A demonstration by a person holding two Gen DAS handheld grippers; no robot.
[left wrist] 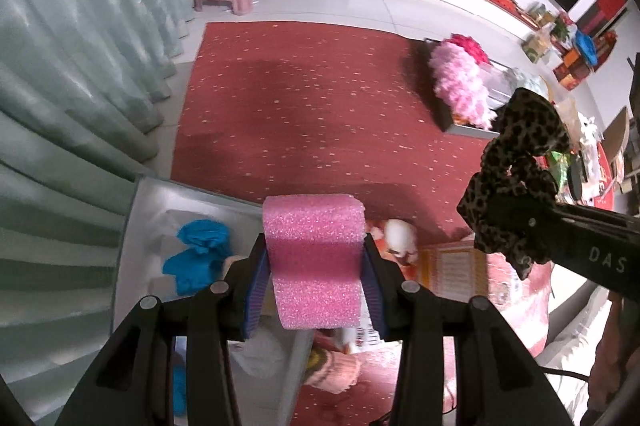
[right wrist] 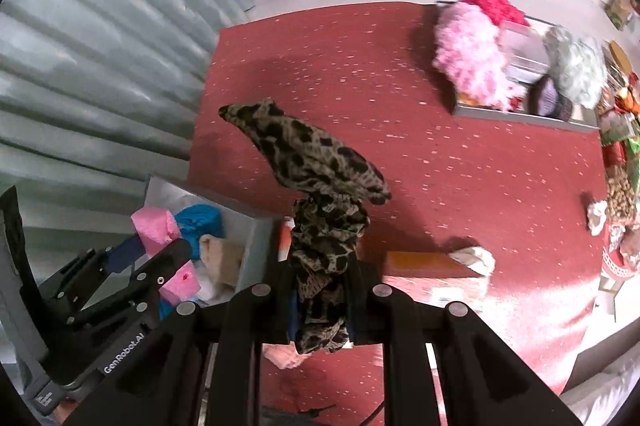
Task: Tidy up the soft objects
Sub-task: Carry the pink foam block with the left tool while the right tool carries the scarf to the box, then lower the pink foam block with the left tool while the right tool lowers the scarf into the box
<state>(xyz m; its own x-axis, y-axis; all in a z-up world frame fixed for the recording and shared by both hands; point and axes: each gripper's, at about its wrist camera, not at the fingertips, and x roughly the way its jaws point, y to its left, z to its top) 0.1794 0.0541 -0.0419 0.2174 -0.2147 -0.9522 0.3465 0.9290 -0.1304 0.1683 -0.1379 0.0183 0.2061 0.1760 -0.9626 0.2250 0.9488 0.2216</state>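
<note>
Left wrist view: left hand-held gripper (left wrist: 316,262) clamped on a pink foam block (left wrist: 314,262), pads pressing its two sides. Below at 8 o'clock, a grey bin (left wrist: 136,226) holding blue cloth (left wrist: 202,254). At 3 o'clock, right hand-held gripper (left wrist: 516,222) pinched tight on a leopard-print cloth (left wrist: 516,170) — bunched above its fingers. Red carpet (left wrist: 304,106) beneath.

Right wrist view: right hand-held gripper (right wrist: 322,302) gripping the leopard-print cloth (right wrist: 320,194), its loose end flopped toward 11 o'clock. At 8 o'clock, left hand-held gripper (right wrist: 164,254) with the pink foam block (right wrist: 156,228) over the grey bin (right wrist: 256,226) — blue cloth (right wrist: 202,222) inside. Red carpet (right wrist: 440,166) below.
</note>
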